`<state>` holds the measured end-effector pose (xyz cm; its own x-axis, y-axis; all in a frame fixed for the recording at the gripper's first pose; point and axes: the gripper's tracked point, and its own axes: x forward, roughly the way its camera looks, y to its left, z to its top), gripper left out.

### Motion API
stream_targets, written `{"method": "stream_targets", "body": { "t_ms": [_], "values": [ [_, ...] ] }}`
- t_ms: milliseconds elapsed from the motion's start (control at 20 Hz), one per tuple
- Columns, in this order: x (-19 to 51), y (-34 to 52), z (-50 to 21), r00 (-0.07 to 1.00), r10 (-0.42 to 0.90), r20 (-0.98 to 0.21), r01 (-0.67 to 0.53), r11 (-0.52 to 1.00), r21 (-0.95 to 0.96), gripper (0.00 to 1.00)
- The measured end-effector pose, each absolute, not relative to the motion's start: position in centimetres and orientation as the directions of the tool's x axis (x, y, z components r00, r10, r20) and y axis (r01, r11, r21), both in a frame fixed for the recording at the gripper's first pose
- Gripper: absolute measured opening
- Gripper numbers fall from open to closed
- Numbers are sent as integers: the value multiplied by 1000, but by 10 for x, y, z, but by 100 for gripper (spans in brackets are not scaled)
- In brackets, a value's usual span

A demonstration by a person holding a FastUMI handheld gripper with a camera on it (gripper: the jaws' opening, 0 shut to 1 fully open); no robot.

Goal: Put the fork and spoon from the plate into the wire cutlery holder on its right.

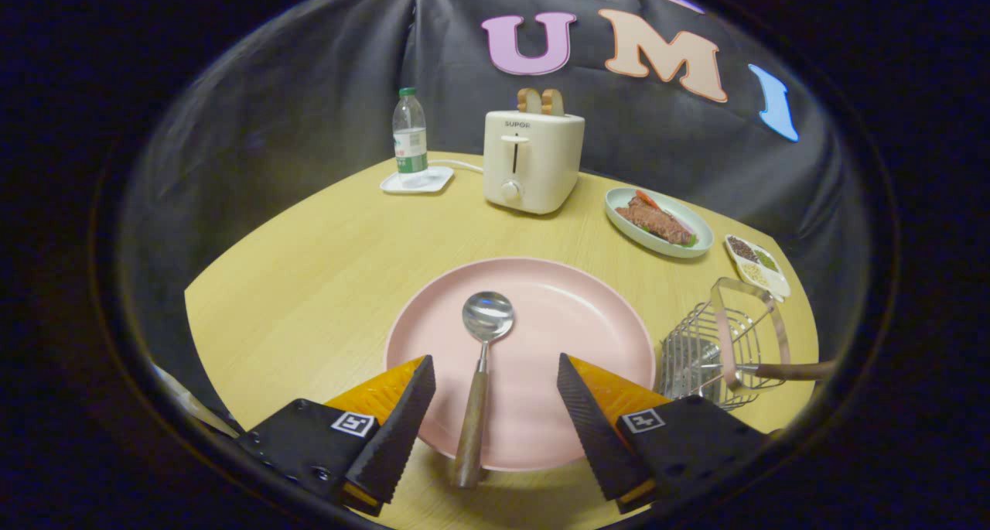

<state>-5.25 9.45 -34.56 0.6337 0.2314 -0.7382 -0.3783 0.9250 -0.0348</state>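
Note:
A pink plate (564,298) lies on the wooden table just ahead of my fingers. On it rests a spoon (481,360) with a steel bowl and a wooden handle; the handle end hangs over the plate's near rim. My gripper (495,375) is open, one finger on each side of the spoon's handle, neither touching it. To the plate's right stands the wire cutlery holder (715,344). A fork (773,371) with a wooden handle lies in it, its handle sticking out to the right.
Beyond the plate stand a cream toaster (532,161) with bread in it, a water bottle (409,137) on a white coaster, an oval dish of food (657,222) and a small condiment tray (758,265). The table's edge curves close behind the holder.

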Motion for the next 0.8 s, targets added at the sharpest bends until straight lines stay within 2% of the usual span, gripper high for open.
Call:
{"method": "stream_targets", "body": {
  "t_ms": [400, 450, 600, 800],
  "values": [
    [-59, 96, -361, 597, 201, -777, -370, 928, -44, 48],
    [-60, 96, -362, 589, 202, -783, -369, 929, -38, 39],
    [-63, 97, -364, 577, 203, -792, -366, 930, -29, 38],
    [-60, 94, -366, 584, 178, -792, -334, 942, -35, 21]
  ]
}}
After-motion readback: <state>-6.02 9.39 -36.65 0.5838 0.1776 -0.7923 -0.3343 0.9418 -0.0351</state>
